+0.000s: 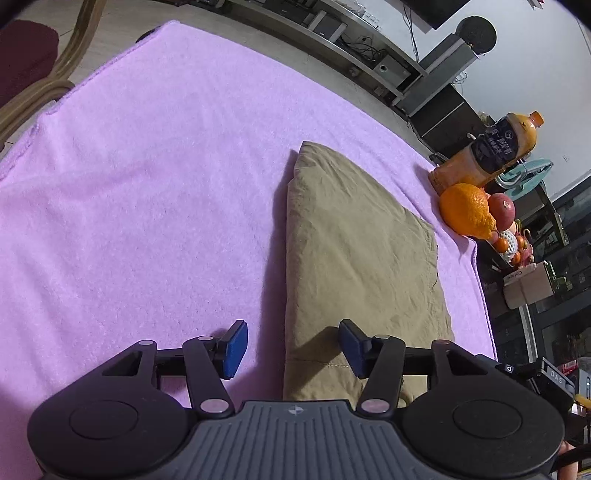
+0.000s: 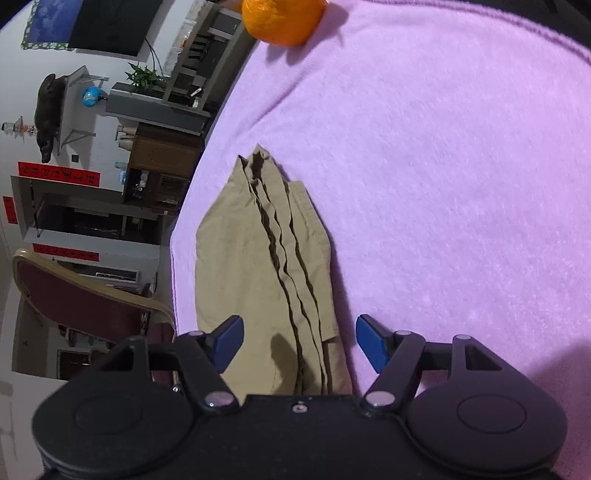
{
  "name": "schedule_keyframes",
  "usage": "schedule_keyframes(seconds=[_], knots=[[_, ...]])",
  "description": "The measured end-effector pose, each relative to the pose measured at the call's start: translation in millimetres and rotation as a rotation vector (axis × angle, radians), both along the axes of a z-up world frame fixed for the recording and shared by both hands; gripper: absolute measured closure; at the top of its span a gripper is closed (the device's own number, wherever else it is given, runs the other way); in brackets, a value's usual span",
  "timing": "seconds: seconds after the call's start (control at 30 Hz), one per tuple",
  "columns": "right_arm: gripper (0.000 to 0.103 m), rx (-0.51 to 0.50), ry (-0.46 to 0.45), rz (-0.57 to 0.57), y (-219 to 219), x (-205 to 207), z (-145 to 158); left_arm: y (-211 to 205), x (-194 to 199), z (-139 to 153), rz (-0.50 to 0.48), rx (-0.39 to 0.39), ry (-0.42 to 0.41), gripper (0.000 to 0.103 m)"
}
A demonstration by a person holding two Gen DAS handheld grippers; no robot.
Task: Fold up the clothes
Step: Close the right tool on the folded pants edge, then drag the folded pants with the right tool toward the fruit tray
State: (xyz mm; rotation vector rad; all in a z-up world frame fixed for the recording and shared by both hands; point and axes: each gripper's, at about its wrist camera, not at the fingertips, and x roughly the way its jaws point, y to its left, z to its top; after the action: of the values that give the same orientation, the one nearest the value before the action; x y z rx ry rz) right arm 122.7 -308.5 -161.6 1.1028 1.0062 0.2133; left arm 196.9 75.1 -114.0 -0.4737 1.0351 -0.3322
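Observation:
A folded khaki garment (image 1: pixel 354 258) lies flat on a pink blanket (image 1: pixel 147 184). My left gripper (image 1: pixel 293 347) is open and empty, hovering over the garment's near left edge. In the right wrist view the same garment (image 2: pixel 266 266) shows its stacked folded edges, near the blanket's (image 2: pixel 443 184) left side. My right gripper (image 2: pixel 299 341) is open and empty, above the garment's near end.
An orange (image 1: pixel 467 214), an apple (image 1: pixel 502 210) and a juice bottle (image 1: pixel 491 151) sit at the blanket's right edge; the orange also shows in the right wrist view (image 2: pixel 282 18). A red-cushioned wooden chair (image 2: pixel 85 302) stands beside the blanket's left edge.

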Motion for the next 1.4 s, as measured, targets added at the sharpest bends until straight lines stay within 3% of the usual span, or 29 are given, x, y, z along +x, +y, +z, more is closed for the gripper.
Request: schedule_keyframes(seconds=[0.2, 0.3, 0.4, 0.53, 0.57, 0.6, 0.67, 0.87, 1.13, 1.4], knots=[[0.039, 0.058, 0.013, 0.015, 3.9, 9.2, -7.5, -9.7, 10.5, -10.7, -0.062, -0.096, 0.022, 0.051], [0.04, 0.083, 0.008, 0.021, 5.9, 16.7, -10.0, -17.2, 11.9, -13.3, -0.088, -0.095, 0.02, 0.051], [0.04, 0.107, -0.032, 0.005, 7.7, 24.8, -13.1, -18.0, 13.3, -14.9, -0.093, -0.107, 0.021, 0.051], [0.044, 0.06, -0.112, 0.018, 19.3, 36.4, -11.2, -14.6, 12.6, -17.5, -0.08, -0.133, 0.024, 0.052], [0.051, 0.031, -0.118, 0.024, 23.2, 37.5, -10.3, -15.6, 11.4, -16.4, -0.079, -0.124, 0.018, 0.053], [0.066, 0.002, -0.112, 0.02, 26.1, 37.1, -10.3, -16.7, 10.1, -15.4, -0.079, -0.114, 0.012, 0.058], [0.086, -0.077, -0.092, 0.018, 31.8, 35.9, -8.1, -24.1, 5.0, -8.9, -0.089, -0.066, -0.028, 0.065], [0.092, -0.452, -0.186, 0.131, 72.3, 28.7, 42.0, -63.2, -24.6, 16.0, -0.147, 0.178, -0.196, 0.074], [0.093, -0.461, -0.251, 0.099, 38.3, -25.1, 92.1, -106.4, -62.5, 53.2, -0.225, 0.19, -0.249, 0.074], [0.093, -0.512, -0.264, -0.046, -50.5, -61.0, 109.8, -226.6, -77.8, 71.0, -0.344, 0.257, -0.336, 0.074]])
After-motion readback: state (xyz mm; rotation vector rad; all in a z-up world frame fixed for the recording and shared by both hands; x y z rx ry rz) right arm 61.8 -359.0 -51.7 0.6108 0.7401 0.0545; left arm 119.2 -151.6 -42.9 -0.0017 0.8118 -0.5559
